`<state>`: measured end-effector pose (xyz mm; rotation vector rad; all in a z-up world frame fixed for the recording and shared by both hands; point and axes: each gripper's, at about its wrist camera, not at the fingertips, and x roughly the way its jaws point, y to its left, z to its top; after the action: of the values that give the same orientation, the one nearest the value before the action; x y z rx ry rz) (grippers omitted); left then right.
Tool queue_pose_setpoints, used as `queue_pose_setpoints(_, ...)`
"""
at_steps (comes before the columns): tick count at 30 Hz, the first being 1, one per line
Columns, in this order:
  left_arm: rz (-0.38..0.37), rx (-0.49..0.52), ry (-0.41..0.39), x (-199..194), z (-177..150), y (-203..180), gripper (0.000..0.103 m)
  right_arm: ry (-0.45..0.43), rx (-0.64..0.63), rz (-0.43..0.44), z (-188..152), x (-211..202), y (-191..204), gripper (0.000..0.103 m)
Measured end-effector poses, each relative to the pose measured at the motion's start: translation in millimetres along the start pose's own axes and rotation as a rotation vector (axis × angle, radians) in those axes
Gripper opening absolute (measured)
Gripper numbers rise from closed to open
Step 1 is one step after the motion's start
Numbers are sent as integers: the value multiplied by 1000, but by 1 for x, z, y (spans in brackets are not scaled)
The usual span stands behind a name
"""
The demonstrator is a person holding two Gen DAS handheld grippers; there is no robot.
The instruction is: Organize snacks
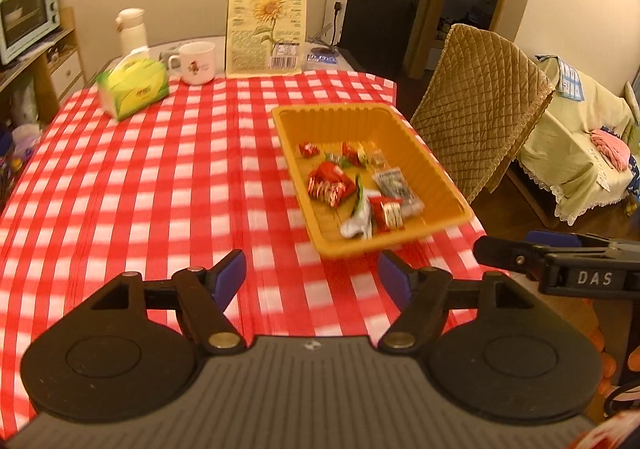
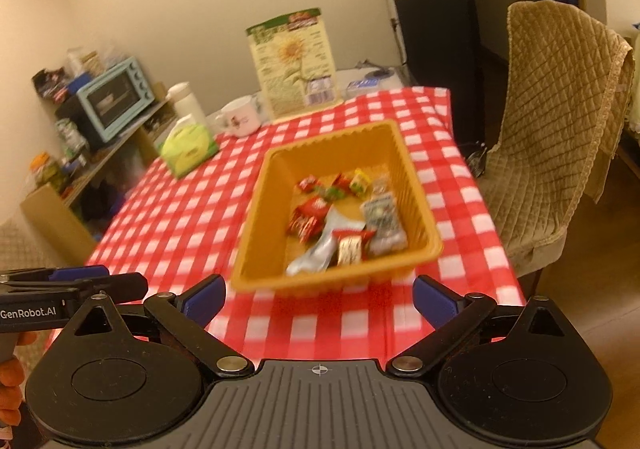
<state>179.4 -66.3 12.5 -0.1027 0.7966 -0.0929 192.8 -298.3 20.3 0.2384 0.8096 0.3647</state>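
Hovering over the checkered desk (image 1: pixel 140 177), the left tool (image 1: pixel 312 281) and right tool (image 2: pixel 318 299) both gape wide with nothing between their blue pads. The wrapped snacks (image 2: pixel 340 225) lie inside the orange tray (image 2: pixel 256 225), just beyond both tools.

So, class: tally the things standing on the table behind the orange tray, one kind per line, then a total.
Tissue box: 1
Mug: 1
Flask: 1
Sunflower bag: 1
Total: 4
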Motion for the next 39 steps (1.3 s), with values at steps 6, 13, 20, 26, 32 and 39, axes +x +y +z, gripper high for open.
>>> queue_pose_setpoints(6, 48, -8, 4, -34, -29, 1, 71, 50, -25, 23, -24, -14, 19, 99)
queue_pose_setpoints(13, 85, -35, 26, -64, -57, 17, 71, 92, -53, 38, -49, -24, 45, 99)
queue_pose_setpoints(20, 86, -51, 63, -89, -85, 36, 71, 128, -55, 33, -73, -33, 74, 99)
queue_pose_setpoints(26, 82, -48, 97, -104, -107, 48, 71, 171, -44, 27, -94, -36, 97, 99)
queue_pose_setpoints(32, 83, -52, 110, -119, -120, 63, 71, 209, -38, 20, -109, -38, 117, 99)
queue_pose_setpoints(39, 81, -58, 113, -131, -129, 77, 71, 219, -59, 18, -120, -38, 137, 99)
